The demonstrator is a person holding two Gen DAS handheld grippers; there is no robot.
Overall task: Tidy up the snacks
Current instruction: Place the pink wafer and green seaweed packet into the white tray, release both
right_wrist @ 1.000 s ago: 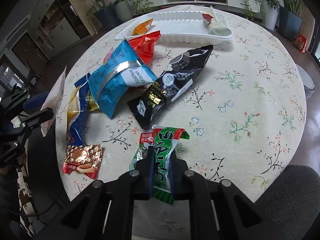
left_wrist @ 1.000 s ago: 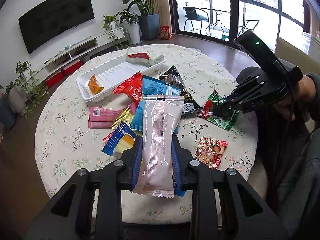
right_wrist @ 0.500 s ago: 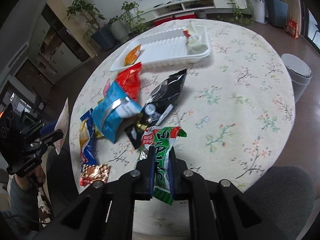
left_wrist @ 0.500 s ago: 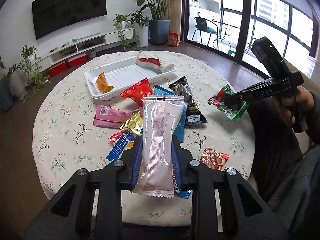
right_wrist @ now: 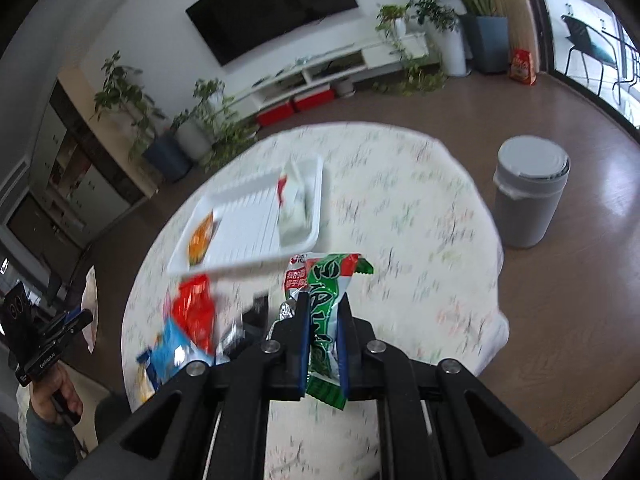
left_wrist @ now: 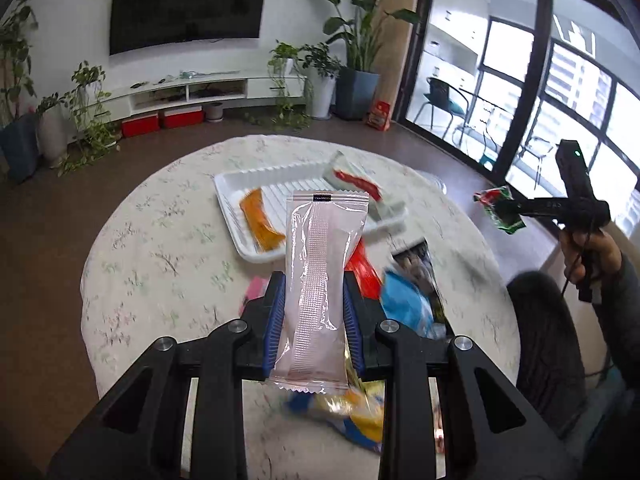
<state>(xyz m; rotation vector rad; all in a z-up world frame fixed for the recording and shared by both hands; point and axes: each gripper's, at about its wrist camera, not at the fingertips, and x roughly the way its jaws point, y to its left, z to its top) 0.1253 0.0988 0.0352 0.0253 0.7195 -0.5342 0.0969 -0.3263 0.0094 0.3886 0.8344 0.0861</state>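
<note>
My left gripper (left_wrist: 315,280) is shut on a long pale pink snack packet (left_wrist: 320,280), held upright above the round table. My right gripper (right_wrist: 323,308) is shut on a green snack packet (right_wrist: 326,312) with a red patch at its top; the left wrist view shows that green packet (left_wrist: 500,210) in the air at the right. A white ribbed tray (left_wrist: 280,194) on the far side of the table holds an orange packet (left_wrist: 260,222) and a white-and-red packet (left_wrist: 356,182). The same tray (right_wrist: 256,220) lies ahead of the right gripper.
Loose snacks lie between the tray and me: a red packet (left_wrist: 362,270), a blue one (left_wrist: 408,300), a black one (left_wrist: 424,268), a yellow-and-blue one (left_wrist: 356,416). A grey bin (right_wrist: 528,190) stands on the floor right of the table. A person's hand (left_wrist: 592,252) holds the right gripper.
Both grippers have risen and swung toward the tray, each keeping its packet. The green packet left the tabletop and now hangs in the air. The views have rolled.
</note>
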